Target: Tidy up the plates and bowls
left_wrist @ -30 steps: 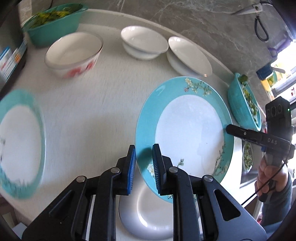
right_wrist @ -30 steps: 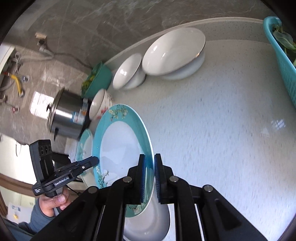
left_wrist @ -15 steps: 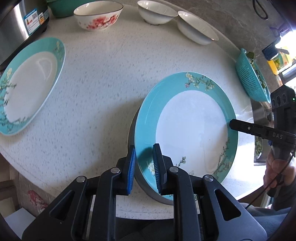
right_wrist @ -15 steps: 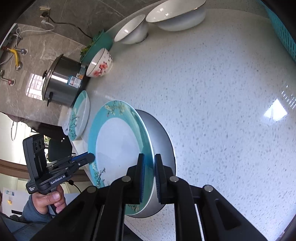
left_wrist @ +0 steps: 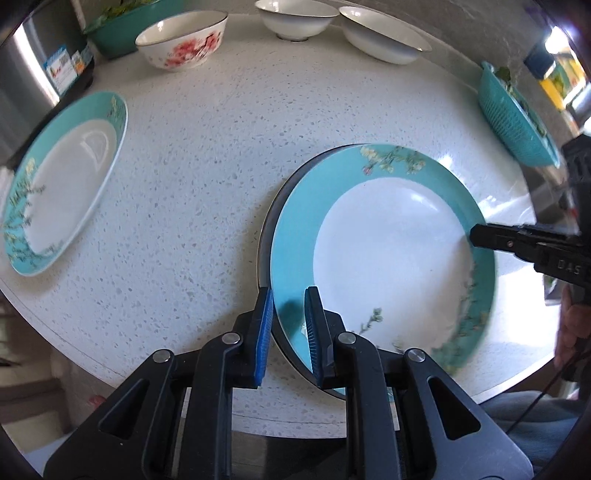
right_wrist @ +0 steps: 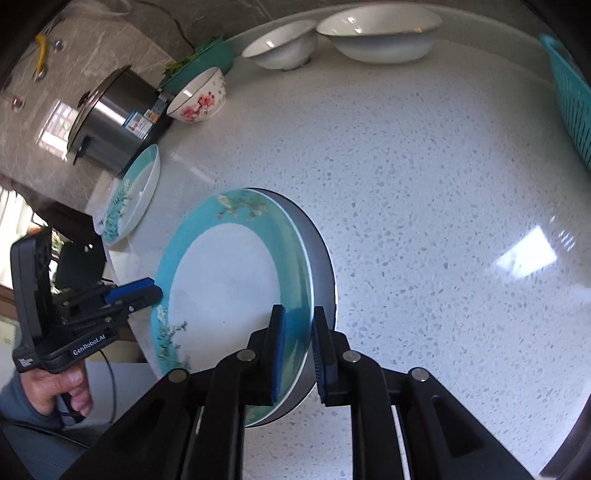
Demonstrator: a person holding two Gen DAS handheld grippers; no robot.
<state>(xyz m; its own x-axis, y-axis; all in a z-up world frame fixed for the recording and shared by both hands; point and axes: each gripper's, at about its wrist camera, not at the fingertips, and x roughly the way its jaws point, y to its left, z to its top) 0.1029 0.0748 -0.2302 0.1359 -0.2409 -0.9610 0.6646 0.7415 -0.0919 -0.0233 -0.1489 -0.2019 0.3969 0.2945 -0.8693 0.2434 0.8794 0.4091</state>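
Note:
A teal-rimmed floral plate lies on top of a white plate on the white counter; both also show in the right wrist view, teal plate, white plate. My left gripper straddles the near rim of the teal plate, jaws slightly apart, blue pads either side. My right gripper straddles the opposite rim in the same way. A second teal plate lies at the left. A floral bowl and two white bowls stand at the back.
A steel pot and a green bowl of greens stand at the back left. A teal colander is at the right. The counter's curved front edge is close beneath the stacked plates.
The teal plate came down from a tilted hold and now rests on the white plate. Both grippers' jaws have widened slightly around its rim.

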